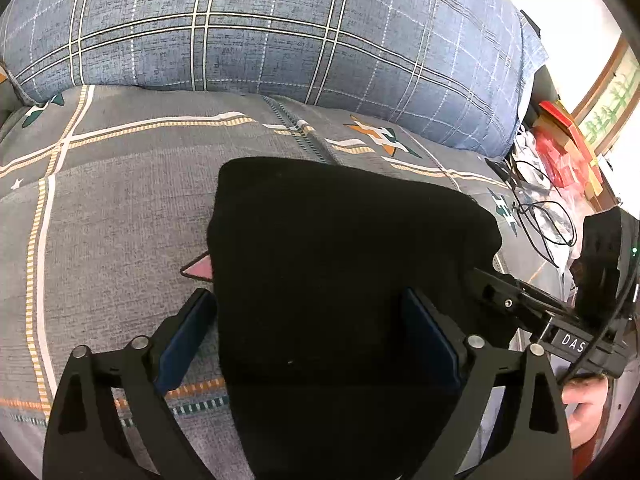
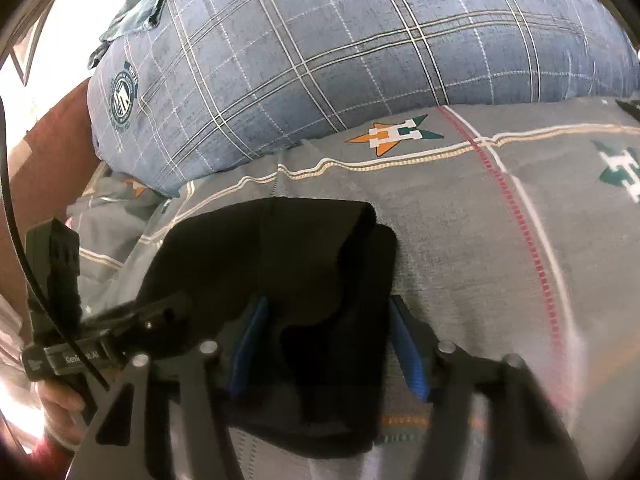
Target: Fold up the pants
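Left gripper (image 1: 310,340): matte black linkage arms with round silver pivot screws, dark blue pads (image 1: 430,340), white "DAS" lettering seen from the other side. Right gripper (image 2: 326,350): same black frame, brighter blue pads (image 2: 408,354), black cable (image 2: 24,256), labelled crossbar

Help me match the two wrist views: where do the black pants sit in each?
Left wrist: black pants fill the centre and bottom, between the fingers.
Right wrist: black pants lie centre-left, between the fingers.
Shared landmark: blue plaid pillow across the top.
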